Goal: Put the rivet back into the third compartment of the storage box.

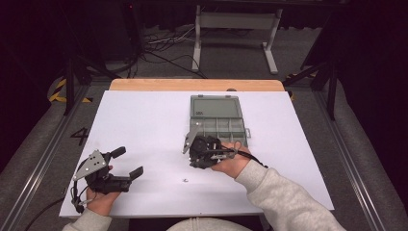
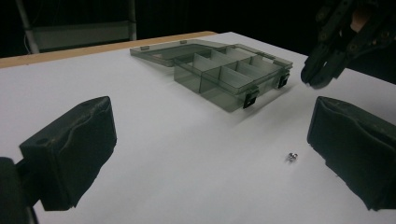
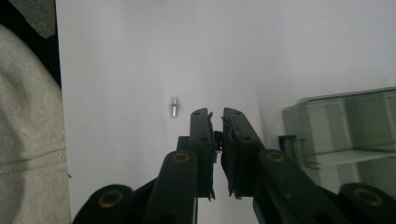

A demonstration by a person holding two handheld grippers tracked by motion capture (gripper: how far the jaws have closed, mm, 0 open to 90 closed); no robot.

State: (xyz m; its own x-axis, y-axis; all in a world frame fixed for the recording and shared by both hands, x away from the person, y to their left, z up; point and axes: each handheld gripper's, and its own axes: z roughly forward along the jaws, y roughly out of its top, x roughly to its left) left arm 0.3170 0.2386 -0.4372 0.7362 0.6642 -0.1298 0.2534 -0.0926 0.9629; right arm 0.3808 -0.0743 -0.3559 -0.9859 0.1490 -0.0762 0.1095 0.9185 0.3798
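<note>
Just beyond the nearly closed, empty fingertips of the right gripper lies a small screw on the table, while the left gripper rests wide open, probably waiting beside the open compartment box.

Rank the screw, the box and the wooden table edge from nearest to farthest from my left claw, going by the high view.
1. Screw: on the white sheet, just right of the open left claw.
2. Box: open, farther up the sheet and to the right, beside the right claw.
3. Wooden edge: along the table's far side, beyond the box.
</note>
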